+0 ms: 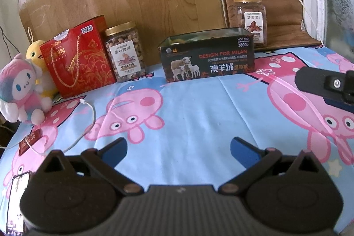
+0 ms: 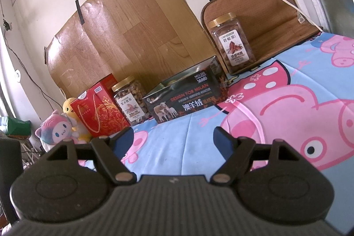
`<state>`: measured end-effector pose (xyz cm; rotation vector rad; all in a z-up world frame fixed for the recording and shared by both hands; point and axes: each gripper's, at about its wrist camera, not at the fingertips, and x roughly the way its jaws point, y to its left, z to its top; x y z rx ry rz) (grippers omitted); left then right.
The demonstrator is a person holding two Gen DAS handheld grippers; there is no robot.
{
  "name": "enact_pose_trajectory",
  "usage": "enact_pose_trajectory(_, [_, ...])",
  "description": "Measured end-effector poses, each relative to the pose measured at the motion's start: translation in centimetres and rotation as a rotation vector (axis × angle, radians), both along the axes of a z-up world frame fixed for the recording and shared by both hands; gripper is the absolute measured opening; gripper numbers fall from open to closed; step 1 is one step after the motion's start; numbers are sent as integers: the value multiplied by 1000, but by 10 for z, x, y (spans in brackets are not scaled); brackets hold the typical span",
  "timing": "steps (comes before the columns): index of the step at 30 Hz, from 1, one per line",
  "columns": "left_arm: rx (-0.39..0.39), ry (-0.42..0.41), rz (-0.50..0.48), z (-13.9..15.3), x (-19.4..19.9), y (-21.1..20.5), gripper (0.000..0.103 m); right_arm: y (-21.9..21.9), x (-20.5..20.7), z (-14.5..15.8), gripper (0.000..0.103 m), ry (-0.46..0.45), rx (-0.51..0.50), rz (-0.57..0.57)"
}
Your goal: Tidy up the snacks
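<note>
You are holding the left gripper (image 1: 178,145) low over the bed sheet (image 1: 188,116), with its jaws spread wide and nothing between them. The right gripper (image 2: 173,138) is hovering the same way, jaws wide and empty; in the left view its side is showing at the right edge.

Just beyond your left gripper, a small red packet (image 1: 29,141) is lying on the sheet beside a white cable (image 1: 88,123), apart from the other snacks.

Farther away, the snacks are standing in a loose row against the wall: a red gift box (image 1: 78,59) with a rope handle, a round nut jar (image 1: 125,52) just beside it, then the black open box (image 1: 208,56), and a square nut jar (image 1: 249,19) well behind it on a brown cushion (image 1: 285,21). Two plush toys (image 1: 24,85) are sitting at the left end.

I am judging that the organizing is only starting: the black box is holding a few items I cannot identify, and the jars and the packet are waiting outside it.
</note>
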<state>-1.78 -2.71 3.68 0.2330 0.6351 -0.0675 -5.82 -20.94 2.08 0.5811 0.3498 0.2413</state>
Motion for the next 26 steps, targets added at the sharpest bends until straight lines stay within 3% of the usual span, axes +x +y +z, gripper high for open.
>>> enact_pose_trajectory(18, [-10,8,8,0,1,2,103,0,0,0,81,1,1,0])
enact_pose_trajectory(26, [-46,13,-34,-1,0,1,103,0,0,-1,81,1,0,-2])
